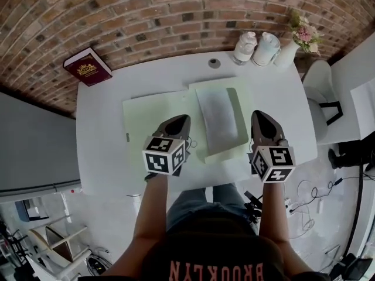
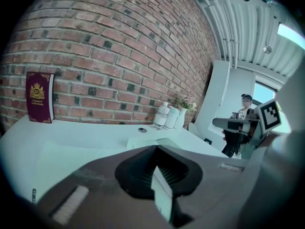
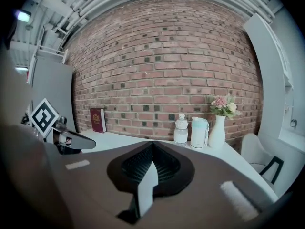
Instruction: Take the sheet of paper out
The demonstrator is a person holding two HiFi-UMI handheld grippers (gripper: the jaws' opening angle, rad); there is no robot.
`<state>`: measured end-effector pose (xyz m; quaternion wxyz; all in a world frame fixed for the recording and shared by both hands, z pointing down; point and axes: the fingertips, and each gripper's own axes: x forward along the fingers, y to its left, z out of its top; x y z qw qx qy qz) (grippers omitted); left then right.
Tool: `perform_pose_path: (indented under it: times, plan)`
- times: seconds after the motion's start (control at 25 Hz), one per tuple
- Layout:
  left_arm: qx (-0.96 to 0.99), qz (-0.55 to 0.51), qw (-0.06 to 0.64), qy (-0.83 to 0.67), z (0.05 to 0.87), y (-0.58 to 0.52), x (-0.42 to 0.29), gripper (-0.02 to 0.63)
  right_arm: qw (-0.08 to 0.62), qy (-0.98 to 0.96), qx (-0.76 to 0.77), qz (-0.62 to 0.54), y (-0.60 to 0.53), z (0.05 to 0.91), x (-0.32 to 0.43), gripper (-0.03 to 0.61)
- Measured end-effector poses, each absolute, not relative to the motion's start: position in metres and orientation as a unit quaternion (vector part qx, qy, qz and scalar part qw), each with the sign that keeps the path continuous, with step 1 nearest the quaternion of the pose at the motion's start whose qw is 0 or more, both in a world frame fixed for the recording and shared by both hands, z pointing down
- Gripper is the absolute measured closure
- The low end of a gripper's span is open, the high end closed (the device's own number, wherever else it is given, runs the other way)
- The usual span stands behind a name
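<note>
A pale green folder (image 1: 152, 122) lies open on the white table (image 1: 99, 145); its edge also shows in the left gripper view (image 2: 143, 141). A greyish sheet of paper (image 1: 218, 115) rests on the folder's right half. My left gripper (image 1: 183, 120) hovers over the middle of the folder, just left of the sheet, with its jaws shut and empty (image 2: 155, 148). My right gripper (image 1: 260, 115) hangs just off the folder's right edge, also shut with nothing between its jaws (image 3: 152, 143). Neither gripper touches the sheet.
A dark red book (image 1: 88, 67) leans against the brick wall at the far left. A bottle (image 1: 244, 47), a tumbler (image 1: 266, 48) and a vase of flowers (image 1: 299, 37) stand at the far right. A small round disc (image 1: 214, 63) lies near them. A white chair (image 1: 319, 92) stands right of the table.
</note>
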<state>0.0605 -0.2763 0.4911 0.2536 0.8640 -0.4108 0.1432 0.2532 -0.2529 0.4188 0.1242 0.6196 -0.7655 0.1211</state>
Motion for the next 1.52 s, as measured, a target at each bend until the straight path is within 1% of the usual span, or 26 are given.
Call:
perform_pose_path:
  times: [0.24,0.52,0.64,0.8,0.92,1.08,1.28,1.52]
  plan:
    - [0.837,0.113,0.297,-0.445,0.501,-0.279,0.07,0.614,0.147,-0.794,0.577,0.124,-0.283,0.429,0.262,0.577]
    - [0.798,0.149,0.348,-0.469,0.535,-0.283,0.083,0.606,0.183,-0.814,0.533,0.143,-0.309,0.452,0.276,0.577]
    - [0.787,0.17,0.373,-0.46,0.55,-0.285,0.092,0.501,0.186,-0.819,0.52,0.154,-0.314,0.464,0.282,0.577]
    - [0.774,0.206,0.397,-0.448,0.57,-0.285,0.101,0.5,0.192,-0.819,0.513,0.169,-0.313,0.477,0.288,0.577]
    - [0.766,0.219,0.431,-0.424,0.588,-0.282,0.11,0.5,0.2,-0.819,0.508,0.177,-0.313,0.486,0.291,0.577]
    - [0.745,0.245,0.467,-0.408,0.612,-0.278,0.116,0.5,0.227,-0.808,0.505,0.204,-0.311,0.496,0.295,0.577]
    - [0.712,0.282,0.497,-0.408,0.636,-0.276,0.118,0.499,0.228,-0.805,0.506,0.208,-0.32,0.503,0.3,0.577]
    - [0.701,0.313,0.493,-0.411,0.641,-0.277,0.123,0.499,0.23,-0.802,0.506,0.217,-0.327,0.506,0.298,0.577]
